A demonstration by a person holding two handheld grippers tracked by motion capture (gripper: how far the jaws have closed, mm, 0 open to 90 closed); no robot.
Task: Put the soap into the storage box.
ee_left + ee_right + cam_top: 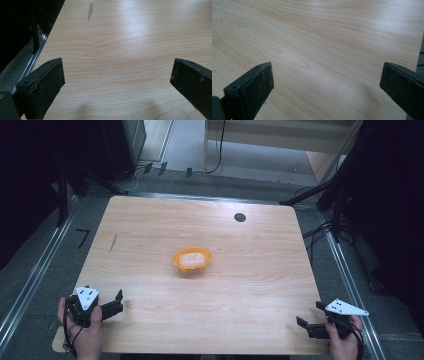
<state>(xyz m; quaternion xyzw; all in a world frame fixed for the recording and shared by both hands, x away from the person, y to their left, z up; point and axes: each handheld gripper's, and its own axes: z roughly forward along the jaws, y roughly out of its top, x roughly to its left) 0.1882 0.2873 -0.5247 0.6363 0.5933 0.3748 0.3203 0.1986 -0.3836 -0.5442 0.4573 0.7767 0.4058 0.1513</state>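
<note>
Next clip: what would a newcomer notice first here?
An orange bowl with something pale pink inside sits alone near the middle of the wooden table. The left tool and right tool rest at the near corners, jaws wide open.

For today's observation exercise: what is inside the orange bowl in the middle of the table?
The orange bowl holds a pale pinkish mass that fills most of it; what it is cannot be told from the high view. It covers the bowl's bottom, so anything beneath it is hidden.

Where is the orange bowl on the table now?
In the high view, the orange bowl stands near the middle of the table, apart from both grippers, with the small dark hole beyond it to the right.
</note>
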